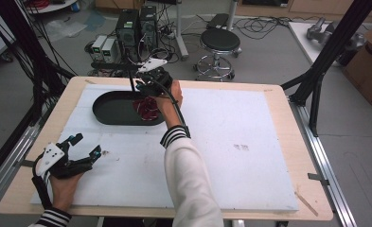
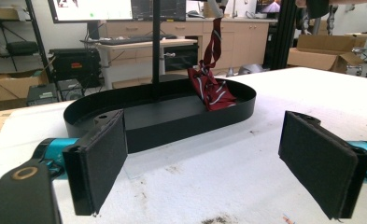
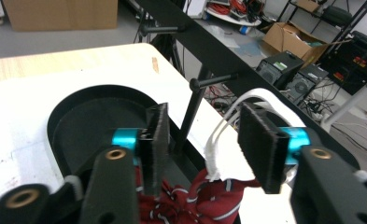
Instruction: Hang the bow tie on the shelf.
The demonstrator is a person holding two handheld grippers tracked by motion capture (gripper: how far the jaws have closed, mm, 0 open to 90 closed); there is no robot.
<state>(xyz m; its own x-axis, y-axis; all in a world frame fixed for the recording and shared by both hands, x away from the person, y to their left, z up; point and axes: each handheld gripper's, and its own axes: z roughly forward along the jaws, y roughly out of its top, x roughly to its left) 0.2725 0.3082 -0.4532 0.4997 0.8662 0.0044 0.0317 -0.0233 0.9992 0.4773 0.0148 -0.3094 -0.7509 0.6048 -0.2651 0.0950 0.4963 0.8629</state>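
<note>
Now the right gripper [image 1: 143,86], jaws half apart, releases the red striped cloth [image 2: 211,88] into the black tray [image 2: 102,109]; lift straight up so nothing snags. Left gripper [image 2: 204,163] gapes wide, holding nothing.

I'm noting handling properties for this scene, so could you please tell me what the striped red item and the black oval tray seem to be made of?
The striped red item looks like soft woven fabric, possibly a necktie: it drapes, folds and hangs limply in a narrow strip. The black oval tray looks like rigid plastic or painted metal with a smooth, slightly glossy finish: its thin upright wall holds an even curve and shows faint reflections. Which of the two I cannot tell.
</note>
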